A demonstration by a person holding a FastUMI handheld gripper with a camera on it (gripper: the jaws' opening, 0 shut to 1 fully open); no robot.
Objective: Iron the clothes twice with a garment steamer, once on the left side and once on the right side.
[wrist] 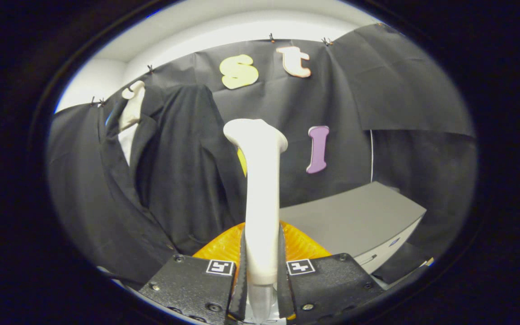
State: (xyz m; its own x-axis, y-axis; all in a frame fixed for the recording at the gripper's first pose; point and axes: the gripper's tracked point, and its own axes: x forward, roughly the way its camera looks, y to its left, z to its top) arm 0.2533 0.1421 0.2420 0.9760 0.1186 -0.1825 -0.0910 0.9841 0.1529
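The dark jacket [169, 180] is the biggest thing here and serves as the landmark: it hangs against the booth's black cloth wall on a pale hanger [131, 106], with a strip of white lining or shirt showing at its collar opening. To the right of the jacket and lower, a grey box-like unit [355, 221] sits in the corner. In front of the jacket's right edge stands the white garment steamer [260, 198], upright, its flared head level with the jacket's chest and not visibly touching the fabric. Below the jacket's hem, an orange ribbed piece [303, 246] fans out behind the steamer's handle.

The gripper [261, 275] has its 2 fingers closed narrowly on the steamer's handle, 1 on each side, so the tool is firmly in hand.

Judging from this, neither of the 2 passes looks under way; the head sits off the jacket's right side. The handle is smooth and tapered, so it could twist or slide in the fingers once the head drags on cloth. The loosely hung jacket could also swing away or bunch, leaving a pass incomplete.

The only markings are 2 small square black-and-white tags [220, 267] on the finger mounts; no brand or readable writing shows on the steamer or the grey unit.
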